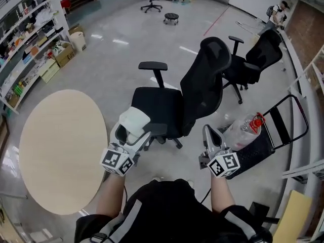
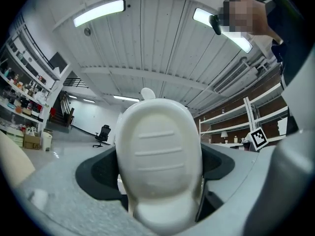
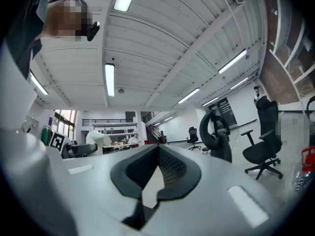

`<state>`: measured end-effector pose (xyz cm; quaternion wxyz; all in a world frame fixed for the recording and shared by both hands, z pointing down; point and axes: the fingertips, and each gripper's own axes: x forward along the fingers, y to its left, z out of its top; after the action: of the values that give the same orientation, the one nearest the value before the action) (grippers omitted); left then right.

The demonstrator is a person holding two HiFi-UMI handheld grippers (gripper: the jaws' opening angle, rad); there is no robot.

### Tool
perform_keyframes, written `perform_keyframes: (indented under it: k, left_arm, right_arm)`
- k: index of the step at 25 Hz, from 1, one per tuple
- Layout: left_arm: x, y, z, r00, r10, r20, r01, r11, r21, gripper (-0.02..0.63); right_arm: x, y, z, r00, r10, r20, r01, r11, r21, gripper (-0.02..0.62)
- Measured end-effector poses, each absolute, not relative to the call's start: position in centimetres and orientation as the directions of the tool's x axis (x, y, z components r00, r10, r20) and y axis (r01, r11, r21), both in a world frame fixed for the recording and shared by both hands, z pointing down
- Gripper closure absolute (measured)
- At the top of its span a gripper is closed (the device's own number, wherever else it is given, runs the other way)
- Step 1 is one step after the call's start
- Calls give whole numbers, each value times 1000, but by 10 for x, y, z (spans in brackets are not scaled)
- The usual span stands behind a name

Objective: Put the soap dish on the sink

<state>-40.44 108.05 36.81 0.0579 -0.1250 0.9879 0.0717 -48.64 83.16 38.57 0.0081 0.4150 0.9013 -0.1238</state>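
The left gripper (image 1: 129,135), at seven o'clock in the head view, clamps the white soap dish (image 2: 158,156) firmly, probably for carrying, while the right gripper (image 1: 211,135), at five o'clock, is pressed together empty; no sink is visible.

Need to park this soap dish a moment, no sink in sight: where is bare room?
The round table, left of the soap dish, is wholly bare, between the shelves and the near office chair. The floor beyond the chairs is open too. The right is crowded: the cart with its bottle and a second chair.
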Motion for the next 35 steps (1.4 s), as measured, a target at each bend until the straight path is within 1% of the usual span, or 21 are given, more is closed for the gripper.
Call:
perform_keyframes:
  k: [6, 17, 29, 35]
  left_arm:
    - [-431, 1027, 355, -934, -321, -156, -342, 931, 127, 134]
    - [-458, 909, 353, -866, -475, -159, -496, 857, 141, 135]
    - [-482, 781, 349, -760, -634, -144, -649, 749, 132, 134]
    - [-482, 715, 352, -689, -705, -168, -724, 680, 113, 134]
  right_arm:
    - [-486, 773, 372, -717, 686, -125, 695, 689, -207, 589]
    - [-479, 657, 375, -808, 580, -100, 588, 783, -204, 589]
    - [-451, 528, 381, -912, 394, -113, 410, 882, -230, 589]
    - [-427, 466, 387, -945, 308, -105, 325, 913, -248, 589]
